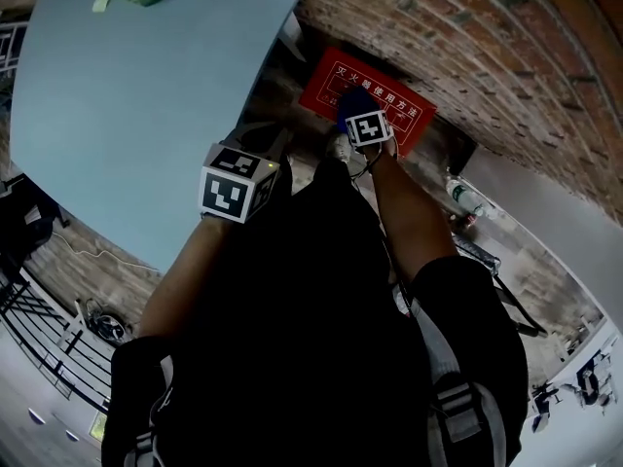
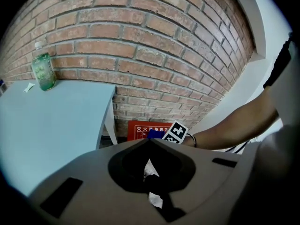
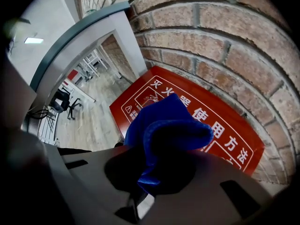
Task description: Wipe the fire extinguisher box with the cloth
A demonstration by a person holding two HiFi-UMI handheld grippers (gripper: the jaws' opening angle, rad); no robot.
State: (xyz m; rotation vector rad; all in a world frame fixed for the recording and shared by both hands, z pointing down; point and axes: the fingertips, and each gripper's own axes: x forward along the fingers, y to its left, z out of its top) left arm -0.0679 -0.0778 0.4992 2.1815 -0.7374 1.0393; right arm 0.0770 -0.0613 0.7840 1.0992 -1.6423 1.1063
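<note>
Blue cloth, gripped in the right claw, hides part of the box below a brick wall. Left claw, closed and empty, hangs by the desk.

Brick wall: closes the side from 12 to 2 o'clock of the fire extinguisher box, with no passage behind.
Worktop: fills 9 to 11 o'clock. Its white leg stands near the box's left edge, with a dark gap between.
Green bottle: at the worktop's far edge by the wall. The surface in front is open.
Box face: the right hand-held gripper, clamped on the blue cloth, covers the left part. The right part is free.
Plastic bottle: on the floor at 4 o'clock, beside a white panel.
6 o'clock approach: taken up by the person's body and arms.
</note>
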